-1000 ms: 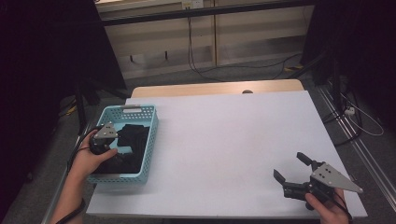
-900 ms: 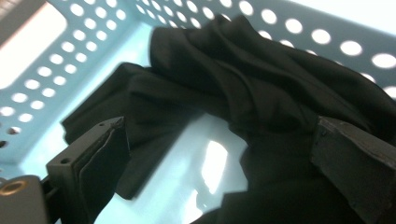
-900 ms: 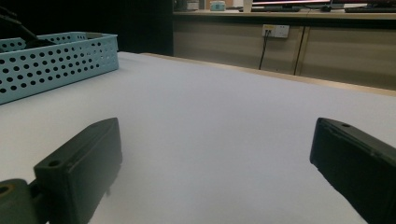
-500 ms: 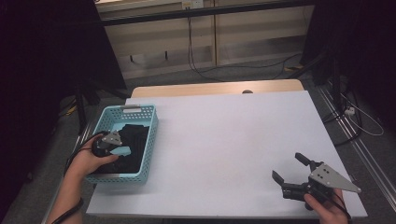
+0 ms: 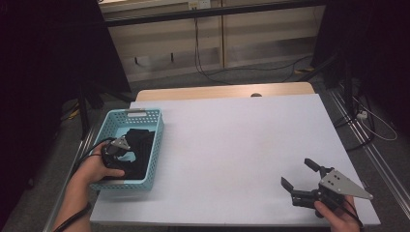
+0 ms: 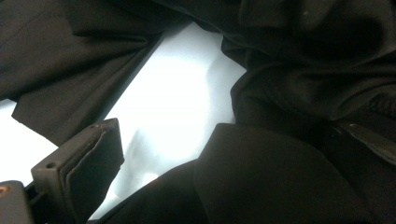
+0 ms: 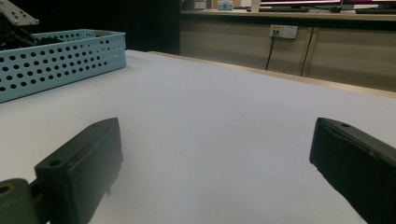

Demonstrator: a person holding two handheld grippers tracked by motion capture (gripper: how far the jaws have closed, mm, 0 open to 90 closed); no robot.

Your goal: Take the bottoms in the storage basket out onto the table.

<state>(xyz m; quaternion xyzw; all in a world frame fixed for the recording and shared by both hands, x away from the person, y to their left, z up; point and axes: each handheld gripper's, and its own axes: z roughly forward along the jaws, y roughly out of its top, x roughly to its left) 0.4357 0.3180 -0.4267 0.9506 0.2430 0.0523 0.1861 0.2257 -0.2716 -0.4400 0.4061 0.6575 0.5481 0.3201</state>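
Note:
A light blue perforated basket [image 5: 126,184] stands at the left of the white table [image 5: 241,145] and holds crumpled black cloth [image 5: 141,143]. My left gripper [image 5: 124,153] is down inside the basket, among the cloth. In the left gripper view its left jaw stands wide of the middle, black cloth [image 6: 303,60] covers the right jaw's side, and the pale basket floor [image 6: 173,93] shows between the folds. My right gripper [image 5: 297,172] rests low over the table's near right corner, open, with nothing between its fingers [image 7: 79,172].
The basket [image 7: 60,60] lies far to the left of the right gripper across bare white tabletop. A wooden strip [image 5: 217,92] runs along the table's far edge. Cabinets and cables stand behind the table, and rails run along the floor at the right.
My left gripper has sunk lower into the basket, toward its near end and into the black cloth. The right gripper has barely moved.

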